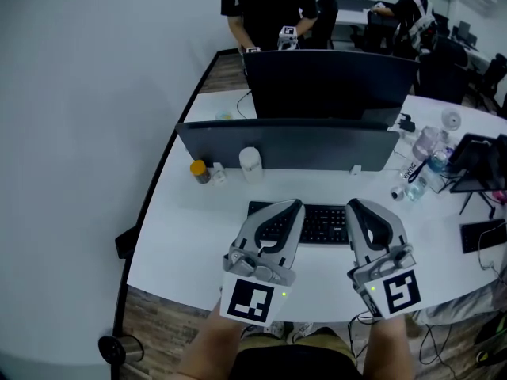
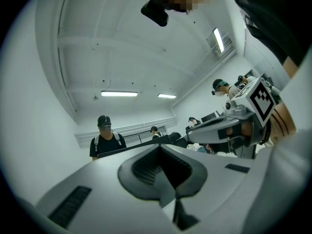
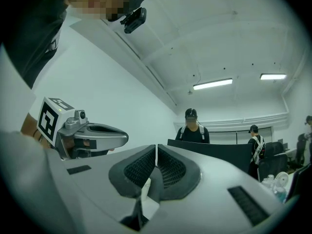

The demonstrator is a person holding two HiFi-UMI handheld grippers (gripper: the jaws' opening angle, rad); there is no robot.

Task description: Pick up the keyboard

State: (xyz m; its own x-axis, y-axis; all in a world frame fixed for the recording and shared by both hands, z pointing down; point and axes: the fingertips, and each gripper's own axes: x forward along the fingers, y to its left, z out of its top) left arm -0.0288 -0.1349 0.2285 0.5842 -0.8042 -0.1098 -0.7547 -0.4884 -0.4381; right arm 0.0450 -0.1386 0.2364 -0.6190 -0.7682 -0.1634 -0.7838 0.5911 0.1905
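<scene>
**Closed jaws over an ungripped keyboard**

It lies flat on the white desk, with a dark divider just behind it. The left gripper and right gripper hover over its near edge, each pressed together and empty. Lowered like this, they would likely shove the keyboard instead of gripping it.

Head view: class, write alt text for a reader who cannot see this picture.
Two hand-held grippers, the left gripper and the right gripper, both shut and empty, point forward over a black keyboard on a white desk. Behind the keyboard stands a low dark partition, with small bottles along it and a person beyond.
</scene>
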